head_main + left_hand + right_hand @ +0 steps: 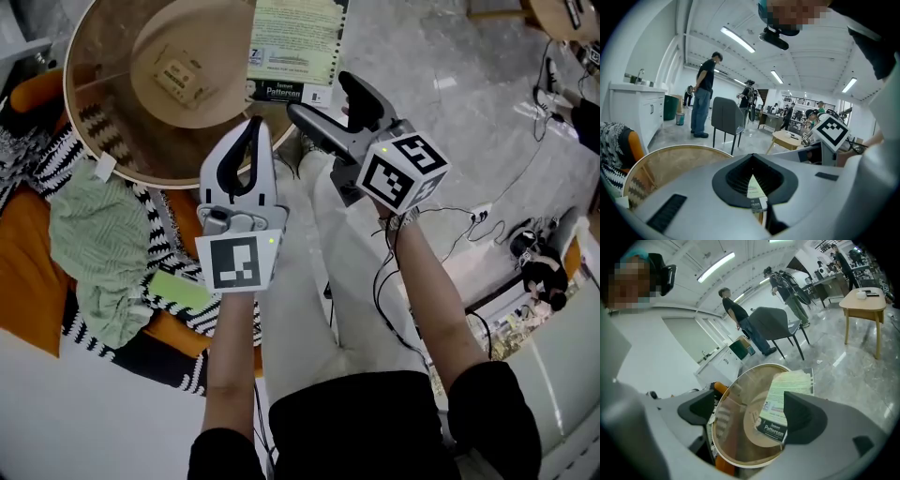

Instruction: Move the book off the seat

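Observation:
A pale green paperback book point(292, 42) with a black strip along its near edge lies on the right side of a round glass-topped piece with a wooden rim point(84, 122), overhanging it. My right gripper point(328, 108) is open just short of the book's near edge, touching nothing. Along its jaws the book point(785, 404) shows between the two wide-apart pads point(804, 416). My left gripper point(251, 127) is shut and empty, pointing at the rim left of the book. A sliver of the book point(756, 190) shows past its tips point(754, 164).
A green knit cloth point(89, 244) and a black-and-white striped blanket point(187, 319) lie over orange cushions point(23, 272) at the left. Cables point(487, 225) run over the grey floor on the right. A grey chair point(726, 117), a small wooden table point(865, 301) and people stand farther off.

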